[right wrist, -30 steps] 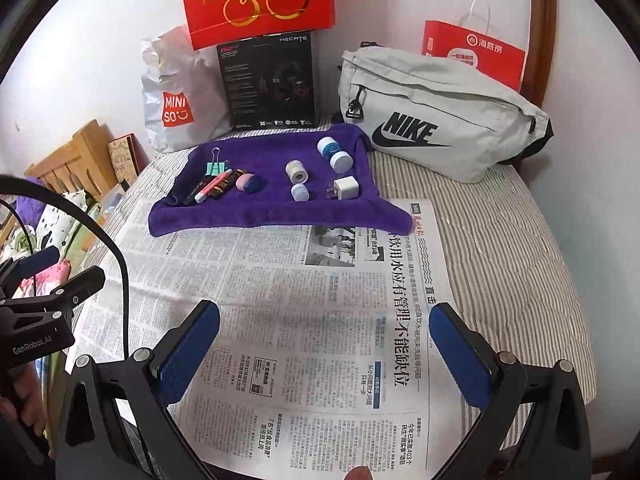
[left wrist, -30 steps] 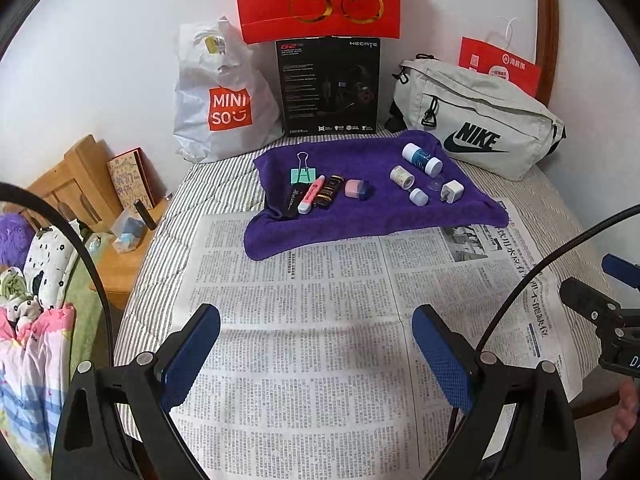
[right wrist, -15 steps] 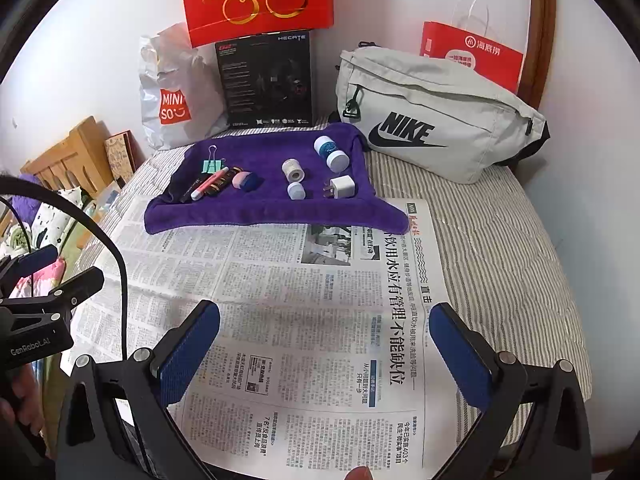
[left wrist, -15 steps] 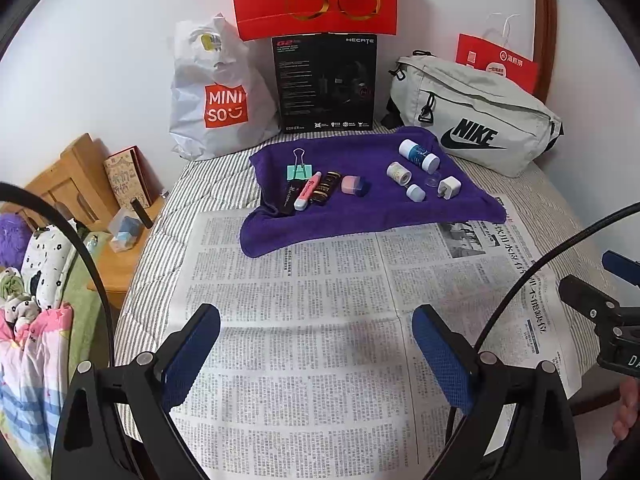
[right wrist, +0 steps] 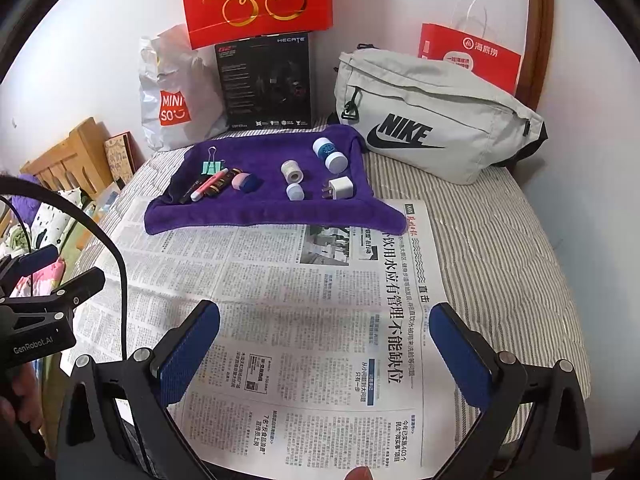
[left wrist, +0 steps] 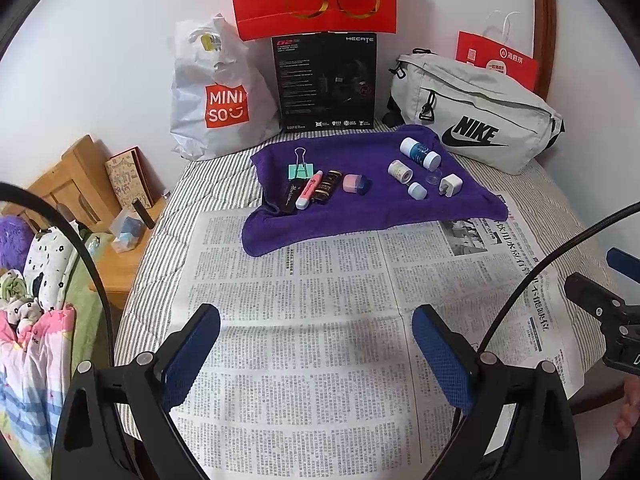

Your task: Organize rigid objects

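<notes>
Lying on the far part of the striped bed, a purple towel (left wrist: 372, 200) is holding all the small things. A green binder clip (left wrist: 300, 169), a pink highlighter (left wrist: 309, 195), a dark tube (left wrist: 327, 186) and a pink and blue eraser (left wrist: 356, 183) are sitting close together on its left side. A white and blue bottle (left wrist: 419, 153), a small tape roll (left wrist: 400, 171), a white cap (left wrist: 417, 190) and a white charger plug (left wrist: 450, 185) are sitting on its right side.

The left wrist view is showing a wooden side table (left wrist: 108, 216) and folded clothes (left wrist: 32, 320) at the left, and the right gripper (left wrist: 612, 300) is peeking in at its right edge. The right wrist view is showing more of the grey Nike bag (right wrist: 436, 116) and the red paper bag (right wrist: 472, 56) behind it, and the left gripper (right wrist: 36, 280) is peeking in at its left edge.

The left gripper's (left wrist: 316, 344) fingers (left wrist: 192, 356) are spread wide and holding nothing. The right gripper's (right wrist: 324, 344) fingers (right wrist: 460, 360) are spread wide and holding nothing too. Both are hanging over the near part of the newspaper (right wrist: 280, 320). The towel and its things are lying far ahead of the fingers, well apart from them.
</notes>
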Demonstrator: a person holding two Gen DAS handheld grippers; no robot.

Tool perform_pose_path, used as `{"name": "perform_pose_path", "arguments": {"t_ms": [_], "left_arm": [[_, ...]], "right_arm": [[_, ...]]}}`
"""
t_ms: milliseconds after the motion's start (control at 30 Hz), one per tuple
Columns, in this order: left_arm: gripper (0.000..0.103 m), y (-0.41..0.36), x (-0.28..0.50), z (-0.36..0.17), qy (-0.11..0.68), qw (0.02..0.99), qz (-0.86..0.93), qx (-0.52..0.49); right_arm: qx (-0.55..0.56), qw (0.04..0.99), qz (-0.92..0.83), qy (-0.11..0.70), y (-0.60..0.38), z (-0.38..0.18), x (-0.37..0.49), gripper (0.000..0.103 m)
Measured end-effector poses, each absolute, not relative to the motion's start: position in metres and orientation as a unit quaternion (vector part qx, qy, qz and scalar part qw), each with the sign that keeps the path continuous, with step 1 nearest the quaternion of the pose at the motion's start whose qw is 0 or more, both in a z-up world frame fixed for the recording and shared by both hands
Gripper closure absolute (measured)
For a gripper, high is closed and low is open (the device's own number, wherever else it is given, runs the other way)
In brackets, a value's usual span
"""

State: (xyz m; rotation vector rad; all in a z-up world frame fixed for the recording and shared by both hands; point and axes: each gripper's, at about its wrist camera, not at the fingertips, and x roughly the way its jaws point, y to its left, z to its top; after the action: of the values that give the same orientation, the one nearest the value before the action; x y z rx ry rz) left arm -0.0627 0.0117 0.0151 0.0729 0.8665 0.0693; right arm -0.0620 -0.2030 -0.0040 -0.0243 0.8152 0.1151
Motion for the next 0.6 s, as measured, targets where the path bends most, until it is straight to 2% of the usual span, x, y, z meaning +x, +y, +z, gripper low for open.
{"name": "perform_pose_path", "arguments": {"t_ms": [600], "left_arm": [[0.006,0.0090,-0.0635,0.0156,0.420,0.906,0.034,0.037]], "right_arm": [[-0.012,0.916,0.055,0.398,-0.2054,-0.0041,-0.0628,0.000]]}}
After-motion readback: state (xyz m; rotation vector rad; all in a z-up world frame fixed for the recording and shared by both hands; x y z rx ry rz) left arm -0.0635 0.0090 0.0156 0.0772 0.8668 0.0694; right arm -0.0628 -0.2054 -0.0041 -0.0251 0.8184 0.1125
